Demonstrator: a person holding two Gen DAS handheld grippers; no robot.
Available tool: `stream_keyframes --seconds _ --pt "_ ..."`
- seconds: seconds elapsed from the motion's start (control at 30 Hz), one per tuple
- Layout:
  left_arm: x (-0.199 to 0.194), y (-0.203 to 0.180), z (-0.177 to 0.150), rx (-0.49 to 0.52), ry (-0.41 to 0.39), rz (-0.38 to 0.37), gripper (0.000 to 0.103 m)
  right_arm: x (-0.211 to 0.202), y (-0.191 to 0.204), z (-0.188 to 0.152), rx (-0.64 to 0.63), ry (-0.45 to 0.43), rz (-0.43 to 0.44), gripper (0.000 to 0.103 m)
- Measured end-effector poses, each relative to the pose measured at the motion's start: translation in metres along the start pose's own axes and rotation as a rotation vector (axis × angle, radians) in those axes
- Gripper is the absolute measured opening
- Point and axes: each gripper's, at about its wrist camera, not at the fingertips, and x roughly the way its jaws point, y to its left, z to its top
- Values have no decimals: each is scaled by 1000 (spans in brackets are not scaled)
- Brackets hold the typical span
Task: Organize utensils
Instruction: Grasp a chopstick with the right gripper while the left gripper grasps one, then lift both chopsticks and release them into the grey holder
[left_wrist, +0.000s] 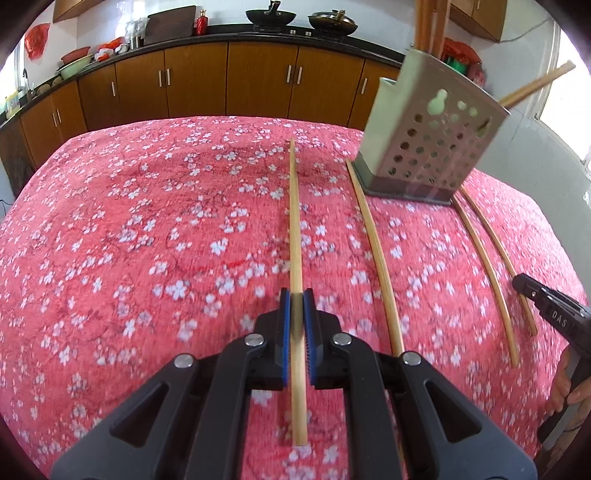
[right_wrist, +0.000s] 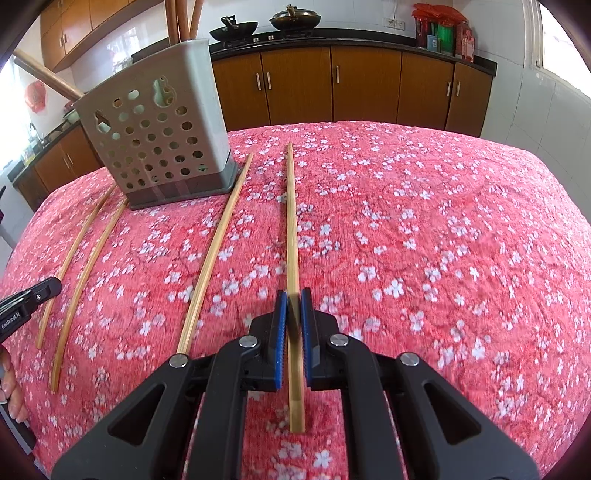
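In the left wrist view my left gripper (left_wrist: 296, 295) is shut on a bamboo chopstick (left_wrist: 294, 206) that runs straight ahead over the cloth. In the right wrist view my right gripper (right_wrist: 294, 295) is likewise shut on a second chopstick (right_wrist: 291, 221). Two more chopsticks (left_wrist: 373, 251) (left_wrist: 484, 269) lie loose on the cloth between the two grippers. A grey perforated utensil holder (left_wrist: 432, 129) (right_wrist: 155, 136) stands beyond them, with several chopsticks upright in it and one leaning out. Each gripper shows at the edge of the other's view (left_wrist: 521, 282) (right_wrist: 55, 286).
A red tablecloth (left_wrist: 147, 221) with white blossoms covers the table. Behind it runs a counter with brown cabinets (left_wrist: 258, 77), woks and bowls. A person's hand (left_wrist: 569, 384) holds the right gripper's handle at the frame edge.
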Motion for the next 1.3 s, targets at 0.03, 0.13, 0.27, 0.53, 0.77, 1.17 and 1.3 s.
stream_keyframes --seconds 0.03,0.13,0.27,0.53,0.77,1.17,1.3 --pt "-2 -1 -2 3 0 0 11 -1 -1 -1 3 0 3 8" --pt "-4 -4 -5 9 0 6 11 -2 -1 -2 5 0 2 8" --pt "-4 -7 -7 28 0 14 9 -3 1 -2 1 0 -2 8" --pt "-39 -7 13 65 -66 19 8 -48 -1 20 2 -128 -3 8" --pt "-93 -10 53 44 -222 -12 8 -93 -3 46 5 -275 16 8" --pt "-142 -20 82 68 -342 -50 8 -125 -2 71 16 -382 55 8" --pt "-165 -31 90 96 -389 -86 8 -153 2 89 13 -442 123 8"
